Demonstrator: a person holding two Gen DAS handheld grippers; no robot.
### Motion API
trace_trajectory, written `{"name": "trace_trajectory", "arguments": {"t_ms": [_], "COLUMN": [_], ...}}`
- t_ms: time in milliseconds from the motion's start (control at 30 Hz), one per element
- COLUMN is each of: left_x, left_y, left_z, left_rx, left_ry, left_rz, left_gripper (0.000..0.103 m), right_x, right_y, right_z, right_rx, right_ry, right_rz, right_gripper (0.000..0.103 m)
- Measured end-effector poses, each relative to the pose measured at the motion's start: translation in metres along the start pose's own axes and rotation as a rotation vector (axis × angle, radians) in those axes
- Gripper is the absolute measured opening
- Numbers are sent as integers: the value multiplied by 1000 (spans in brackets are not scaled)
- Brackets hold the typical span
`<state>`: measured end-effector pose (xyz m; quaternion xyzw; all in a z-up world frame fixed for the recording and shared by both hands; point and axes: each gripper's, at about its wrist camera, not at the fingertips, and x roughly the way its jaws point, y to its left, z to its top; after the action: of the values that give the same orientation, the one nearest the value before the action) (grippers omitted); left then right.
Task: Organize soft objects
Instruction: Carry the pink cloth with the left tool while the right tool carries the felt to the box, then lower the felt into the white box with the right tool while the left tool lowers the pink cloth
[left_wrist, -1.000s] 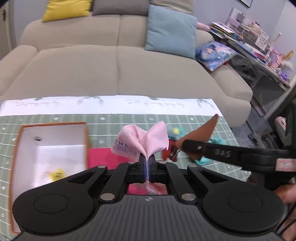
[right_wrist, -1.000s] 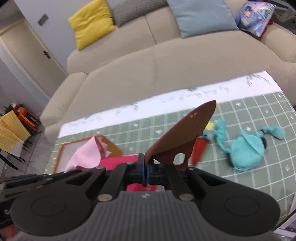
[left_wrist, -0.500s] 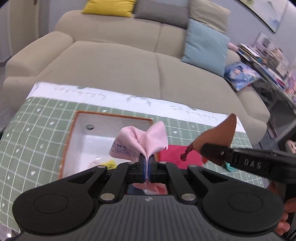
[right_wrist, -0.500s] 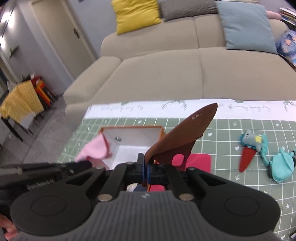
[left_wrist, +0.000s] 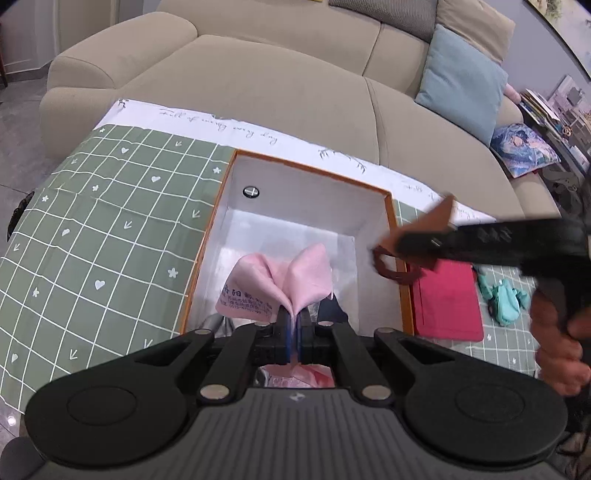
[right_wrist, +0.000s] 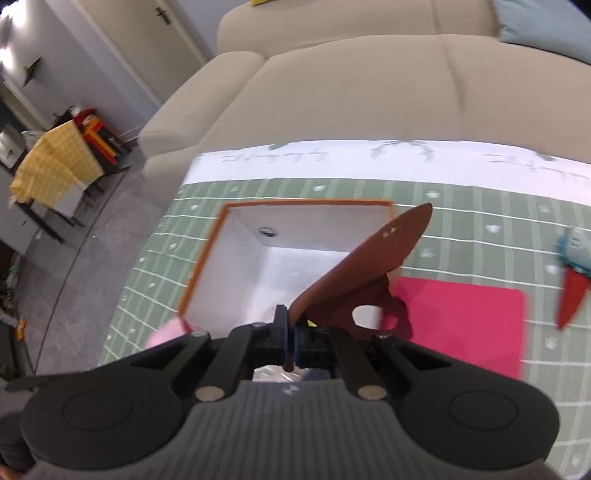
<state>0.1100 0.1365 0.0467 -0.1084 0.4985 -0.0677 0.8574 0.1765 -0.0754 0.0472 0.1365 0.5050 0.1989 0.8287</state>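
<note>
Over the white, orange-rimmed cardboard box (left_wrist: 391, 206) near the table's (left_wrist: 92, 236) far edge, the left tongs (left_wrist: 294, 325) pinch a folded pink cloth (left_wrist: 291, 280). The right tongs (right_wrist: 290, 343) clamp a brown leather-like flap (right_wrist: 369, 266) above the box's right rim, beside a flat magenta pouch (right_wrist: 461, 321).

Left claw (left_wrist: 294, 325) and right claw (right_wrist: 290, 341) both clamped shut, angled steeply downward, side by side.
</note>
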Motion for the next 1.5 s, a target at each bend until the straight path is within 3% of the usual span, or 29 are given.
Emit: {"name": "trace_trajectory", "arguments": {"t_ms": [167, 200, 300, 333, 467, 633, 767, 833, 1000, 1033, 1067, 1133, 1233, 1400, 1500], "left_x": [8, 12, 19, 21, 30, 29, 30, 26, 21, 20, 19, 18, 19, 17, 16], "left_y": [8, 10, 12, 11, 8, -3, -5, -5, 0, 1, 3, 5, 6, 7, 8], "left_z": [-6, -8, -13, -14, -14, -15, -17, -17, -14, -14, -15, -17, -21, -22, -19], "left_rx": [1, -5, -7, -3, -1, 20, 22, 30, 17, 11, 8, 0, -1, 0, -3], "left_ry": [27, 41, 65, 70, 97, 97, 112, 105, 88, 85, 84, 86, 92, 94, 93], "left_rz": [-9, -7, -14, -19, -26, -40, -30, -39, -35, -33, -36, -43, -41, -41, -33], "left_gripper": [2, 2, 2, 2, 2, 2, 2, 2, 2, 2, 2, 2, 2, 3, 3], "right_x": [19, 24, 52, 58, 76, 105, 115, 115, 110, 109, 106, 101, 93, 86, 75], "right_y": [26, 29, 26, 22, 10, 14, 13, 15, 10, 10, 11, 13, 20, 35, 41], "right_z": [5, 5, 5, 3, 0, -7, -10, -10, -10, -10, -10, -9, -9, -10, -11], "right_rx": [-41, -57, -91, -89, -57, -82, -86, -102, -60, -56, -55, -52, -66, -124, -136], "right_ry": [6, 11, 50, 60, 128, 164, 200, 182, 170, 164, 154, 129, 104, 71, 45], "right_rz": [81, 60, -162, -201, -231, -363, -349, -354, -294, -291, -287, -252, -157, -185, -138], "right_gripper": [0, 0, 0, 0, 0, 0, 2, 7, 9, 16, 38, 62, 74, 91, 98]}}
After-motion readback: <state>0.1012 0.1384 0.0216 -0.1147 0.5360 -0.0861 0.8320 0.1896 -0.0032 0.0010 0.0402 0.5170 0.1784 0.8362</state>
